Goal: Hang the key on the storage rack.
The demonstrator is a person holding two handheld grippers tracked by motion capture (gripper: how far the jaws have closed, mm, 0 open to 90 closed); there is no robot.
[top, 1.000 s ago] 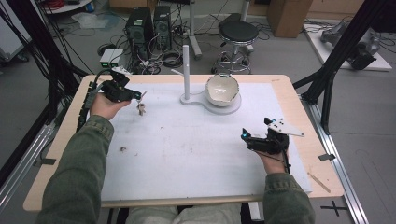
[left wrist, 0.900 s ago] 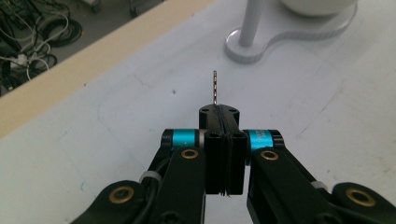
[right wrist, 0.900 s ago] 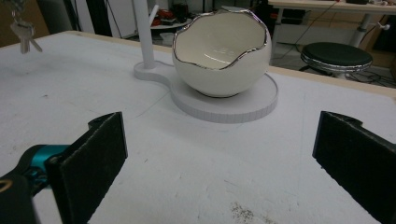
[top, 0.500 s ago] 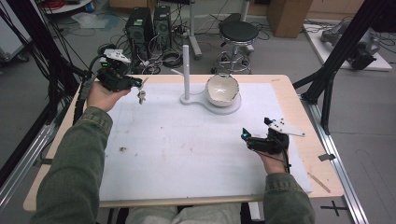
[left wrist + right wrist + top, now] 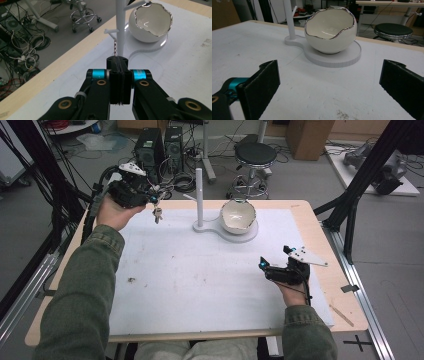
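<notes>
My left gripper (image 5: 156,200) hangs above the table's far left corner, shut on a small bunch of keys (image 5: 158,213) that dangles under its tips. In the left gripper view the jaws (image 5: 117,61) are pressed together, and a thin beaded chain (image 5: 115,47) shows just beyond them, in front of the white peg stand (image 5: 120,27). The stand (image 5: 199,195) rises from a white base (image 5: 250,235) that carries a cracked-egg-shaped bowl (image 5: 238,215). My right gripper (image 5: 267,270) rests on the mat at the right, open, with nothing between its pads (image 5: 265,85).
A white mat (image 5: 200,285) covers most of the wooden table (image 5: 330,245). A small dark speck (image 5: 131,280) lies on the mat at the left. Beyond the far edge stand a stool (image 5: 255,155), computer cases and cables on the floor.
My left hand has risen and drawn toward the far edge, lifting the keys off the mat. The right hand has kept still.
</notes>
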